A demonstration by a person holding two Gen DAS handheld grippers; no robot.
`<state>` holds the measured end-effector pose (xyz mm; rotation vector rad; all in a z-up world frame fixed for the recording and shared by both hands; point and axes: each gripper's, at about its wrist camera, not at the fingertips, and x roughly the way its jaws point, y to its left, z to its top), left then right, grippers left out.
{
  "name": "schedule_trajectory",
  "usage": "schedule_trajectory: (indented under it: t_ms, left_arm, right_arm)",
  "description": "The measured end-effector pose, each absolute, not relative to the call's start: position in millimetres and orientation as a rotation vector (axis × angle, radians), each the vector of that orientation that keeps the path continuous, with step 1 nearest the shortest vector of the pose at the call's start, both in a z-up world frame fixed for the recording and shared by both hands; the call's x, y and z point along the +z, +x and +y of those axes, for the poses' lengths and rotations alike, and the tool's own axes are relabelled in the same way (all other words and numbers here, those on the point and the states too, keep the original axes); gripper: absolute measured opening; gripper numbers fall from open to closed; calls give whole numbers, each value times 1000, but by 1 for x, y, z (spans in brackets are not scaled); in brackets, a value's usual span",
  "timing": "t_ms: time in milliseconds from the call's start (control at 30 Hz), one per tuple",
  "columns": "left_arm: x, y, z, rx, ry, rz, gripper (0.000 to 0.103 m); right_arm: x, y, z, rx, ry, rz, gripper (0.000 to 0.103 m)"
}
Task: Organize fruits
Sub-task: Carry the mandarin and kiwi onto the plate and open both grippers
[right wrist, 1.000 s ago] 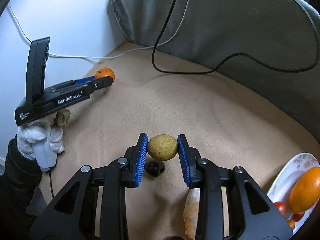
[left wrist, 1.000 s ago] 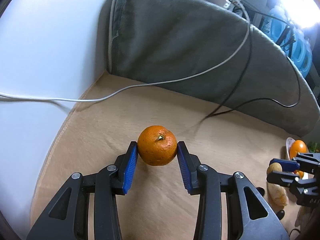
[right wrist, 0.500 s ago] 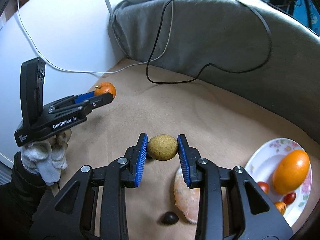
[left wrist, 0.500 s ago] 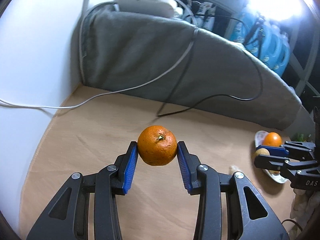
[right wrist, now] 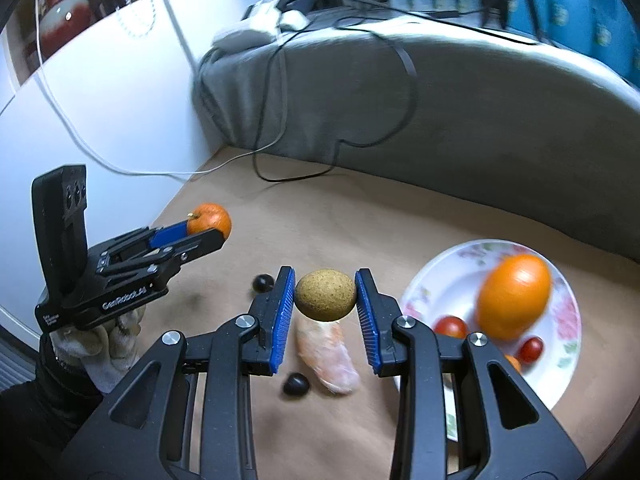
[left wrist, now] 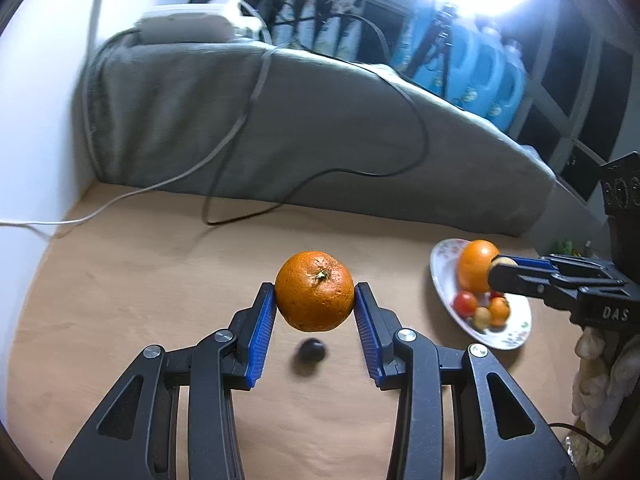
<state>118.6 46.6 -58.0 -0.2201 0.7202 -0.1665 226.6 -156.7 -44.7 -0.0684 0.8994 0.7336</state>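
Carrying fruit in both tools above a tan tabletop (right wrist: 360,216). Left gripper (left wrist: 315,312) pinching a mandarin (left wrist: 315,290) between blue pads, held high, probably for transfer. Right gripper (right wrist: 325,304) clamped on a small brown fruit (right wrist: 326,295), near a floral plate (right wrist: 568,320) toward the right edge, already holding an orange (right wrist: 514,296) and small tomatoes (right wrist: 450,326): likely the collecting spot.
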Motion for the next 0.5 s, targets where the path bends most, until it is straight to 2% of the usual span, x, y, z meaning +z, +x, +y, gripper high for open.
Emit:
schedule_trajectory:
  t_ms: [500]
  left_arm:
    - [-59,129,-16,-285,-194,740,38]
  right_arm:
    - [-61,231,-252,588,46,933,33]
